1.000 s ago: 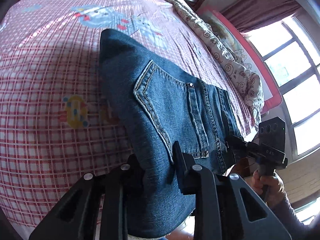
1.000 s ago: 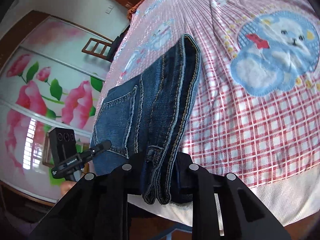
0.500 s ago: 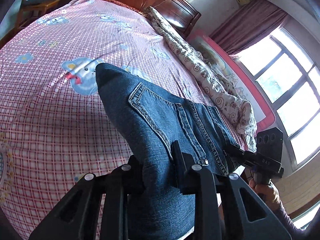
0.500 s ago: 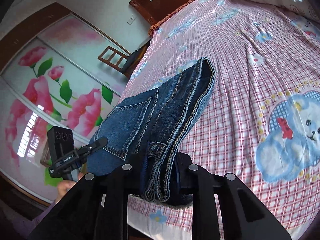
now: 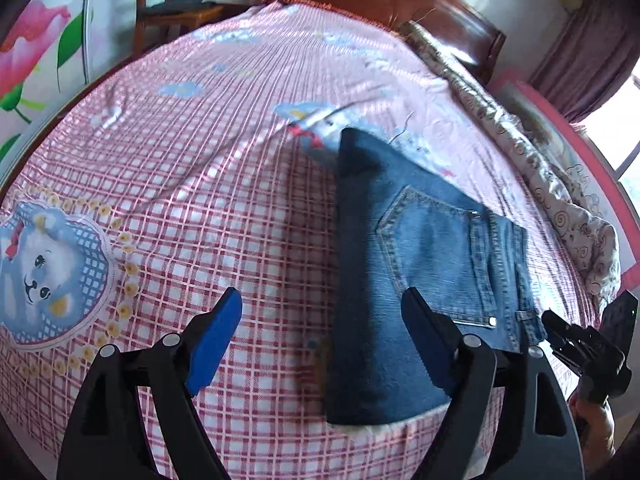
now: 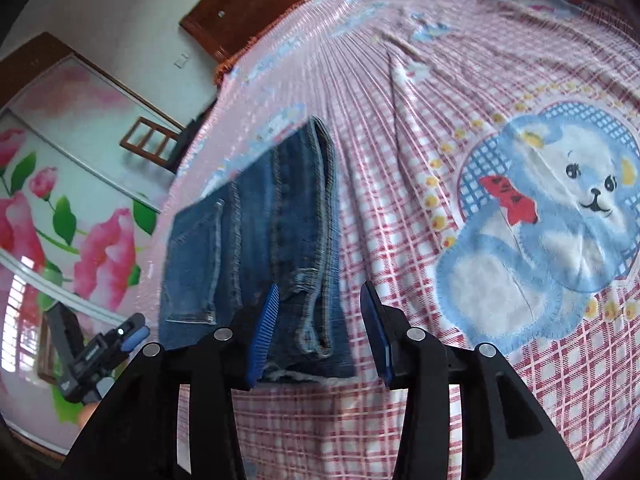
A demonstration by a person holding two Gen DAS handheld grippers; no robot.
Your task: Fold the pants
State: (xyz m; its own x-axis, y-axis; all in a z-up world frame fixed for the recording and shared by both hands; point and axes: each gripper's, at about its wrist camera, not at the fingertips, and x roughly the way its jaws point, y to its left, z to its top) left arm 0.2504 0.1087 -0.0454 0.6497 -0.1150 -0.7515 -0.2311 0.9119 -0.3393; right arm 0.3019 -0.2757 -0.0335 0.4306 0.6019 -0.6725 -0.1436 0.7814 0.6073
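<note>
Two wrist cameras, both angled down at one bed from its near edge.

We look along each gripper's fingers, close above the pink checked bedsheet; both views share the folded blue denim pants and the dark wooden headboard.

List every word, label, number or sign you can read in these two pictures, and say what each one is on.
No text can be read.
Left gripper: a small pale label on its body in the right wrist view, too blurred to read.
Right gripper: any marking is too small and dark in the left wrist view to read.
Jeans: stitching and rivets only, no label visible.
Bedsheet: cartoon bears and checks, no lettering.
</note>
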